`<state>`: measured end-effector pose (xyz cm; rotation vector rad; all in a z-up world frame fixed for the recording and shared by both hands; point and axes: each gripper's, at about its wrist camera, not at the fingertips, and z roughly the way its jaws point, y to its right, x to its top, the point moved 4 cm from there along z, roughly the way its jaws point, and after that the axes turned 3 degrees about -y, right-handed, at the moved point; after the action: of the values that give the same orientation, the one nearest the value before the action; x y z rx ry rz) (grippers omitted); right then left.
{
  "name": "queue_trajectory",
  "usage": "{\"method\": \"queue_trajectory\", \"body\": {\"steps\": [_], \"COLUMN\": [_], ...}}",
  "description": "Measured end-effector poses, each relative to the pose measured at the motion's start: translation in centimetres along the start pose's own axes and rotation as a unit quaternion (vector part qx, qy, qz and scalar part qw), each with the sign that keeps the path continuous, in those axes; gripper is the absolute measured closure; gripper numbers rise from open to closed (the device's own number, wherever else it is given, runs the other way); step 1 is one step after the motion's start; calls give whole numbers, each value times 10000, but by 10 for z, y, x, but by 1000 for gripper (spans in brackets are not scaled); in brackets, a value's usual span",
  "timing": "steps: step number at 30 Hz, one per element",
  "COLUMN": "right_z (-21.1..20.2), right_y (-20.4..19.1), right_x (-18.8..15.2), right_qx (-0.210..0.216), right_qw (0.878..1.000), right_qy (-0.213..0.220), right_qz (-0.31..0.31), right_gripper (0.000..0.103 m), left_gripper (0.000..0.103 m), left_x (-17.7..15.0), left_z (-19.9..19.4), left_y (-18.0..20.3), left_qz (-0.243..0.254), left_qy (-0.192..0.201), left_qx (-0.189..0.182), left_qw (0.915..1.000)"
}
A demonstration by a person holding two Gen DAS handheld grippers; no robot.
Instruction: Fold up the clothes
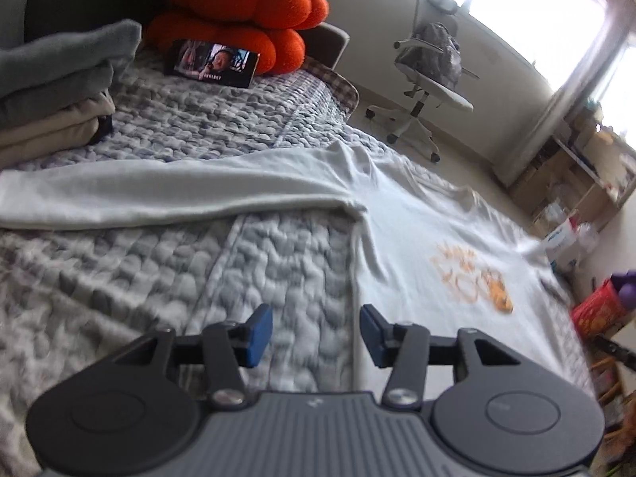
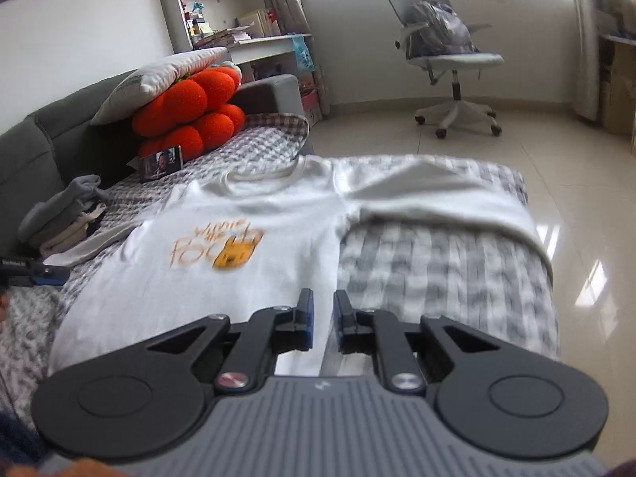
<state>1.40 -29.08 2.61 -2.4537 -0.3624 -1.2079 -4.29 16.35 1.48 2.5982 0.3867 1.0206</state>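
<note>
Hovering over the white sweatshirt (image 2: 222, 238) on the bed (image 2: 437, 262): my left gripper (image 1: 316, 336) is gaping empty, my right gripper (image 2: 322, 320) is standing narrowly parted, gripping nothing.

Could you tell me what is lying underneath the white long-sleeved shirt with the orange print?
The white long-sleeved shirt with the orange print lies spread on a grey-and-white quilted bed cover. Whatever else sits beneath the shirt's body is covered.

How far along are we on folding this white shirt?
Done: white shirt spread flat, print up, beside a folded stack. In hand: nothing; left hand-held gripper and right hand-held gripper are open and empty. Left: both sleeves lie unfolded; every fold remains.
</note>
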Motion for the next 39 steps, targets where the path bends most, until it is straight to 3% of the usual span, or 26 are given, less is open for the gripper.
{"method": "queue_trajectory", "body": {"steps": [1, 3, 7, 12, 17, 26, 28, 29, 30, 31, 33, 39], "right_z": [5, 18, 53, 96, 112, 135, 140, 141, 142, 143, 144, 148], "right_y": [2, 8, 25, 60, 59, 46, 47, 47, 48, 48, 47, 44], "right_x": [7, 20, 41, 51, 48, 61, 62, 63, 63, 64, 66, 78], "right_qx": [66, 165, 291, -6, -190, -251, -363, -412, -457, -501, -597, -938], "right_qw": [10000, 9998, 9984, 9883, 9904, 9949, 9953, 9954, 9954, 9955, 9955, 9947], "right_qy": [10, -16, -154, -398, -458, -410, -393, -388, -386, -383, -374, -237], "right_qz": [0, 62, 468, 1469, 1289, 883, 811, 775, 744, 714, 638, 341], "right_gripper": [69, 53, 53, 53, 51, 65, 80, 82, 87, 90, 93, 98], "left_gripper": [53, 53, 53, 53, 53, 53, 55, 56, 61, 79, 92, 94], "left_x": [5, 14, 25, 28, 32, 53, 57, 58, 60, 62, 66, 79], "left_z": [3, 10, 30, 52, 67, 89, 97, 101, 105, 109, 116, 112], "left_y": [0, 5, 15, 23, 21, 16, 18, 19, 21, 21, 21, 33], "left_qz": [-27, 76, 299, 392, 392, -114, -138, -108, -78, -57, -75, 158], "left_qy": [-8, 37, 89, 80, 93, 160, 165, 191, 217, 237, 262, 601], "left_qx": [-55, -23, 89, -5, 32, -260, -278, -227, -174, -121, -89, 86], "left_qw": [10000, 10000, 9995, 9992, 9992, 9995, 9994, 9995, 9996, 9996, 9996, 9980]}}
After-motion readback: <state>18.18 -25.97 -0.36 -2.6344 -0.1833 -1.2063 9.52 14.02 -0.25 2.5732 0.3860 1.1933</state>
